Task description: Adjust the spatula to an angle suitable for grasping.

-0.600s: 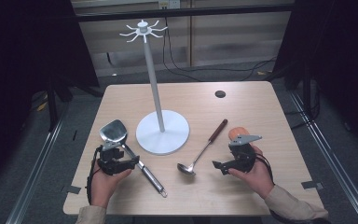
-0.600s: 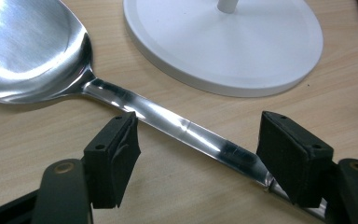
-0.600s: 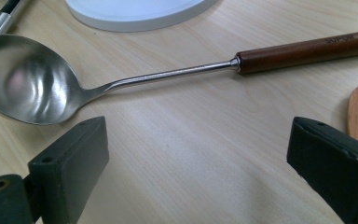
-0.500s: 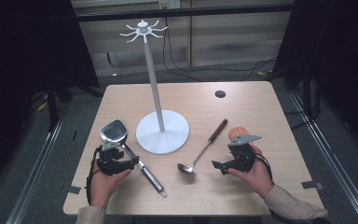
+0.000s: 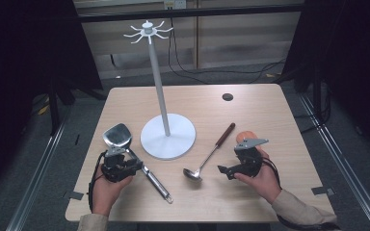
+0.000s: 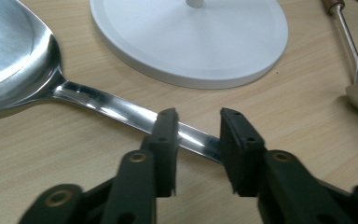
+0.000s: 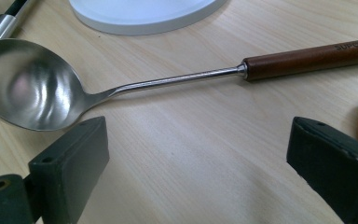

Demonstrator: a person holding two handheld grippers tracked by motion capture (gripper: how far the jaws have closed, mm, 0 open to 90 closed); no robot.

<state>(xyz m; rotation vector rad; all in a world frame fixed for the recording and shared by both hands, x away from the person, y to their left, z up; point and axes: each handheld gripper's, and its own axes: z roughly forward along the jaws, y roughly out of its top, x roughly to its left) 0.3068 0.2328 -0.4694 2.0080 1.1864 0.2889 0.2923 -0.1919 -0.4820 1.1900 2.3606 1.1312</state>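
Left gripper (image 6: 198, 140) sits low over the steel spatula (image 5: 135, 156), its jaws a little apart and straddling the flat handle just left of the white stand base (image 5: 168, 136), not clamped on it. Over on the base's right, the right gripper (image 7: 196, 158) has its jaws spread wide above bare table, the ladle (image 7: 121, 84) lying just beyond them, bowl nearest the base

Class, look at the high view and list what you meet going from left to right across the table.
Left gripper → spatula → white stand base → ladle → right gripper
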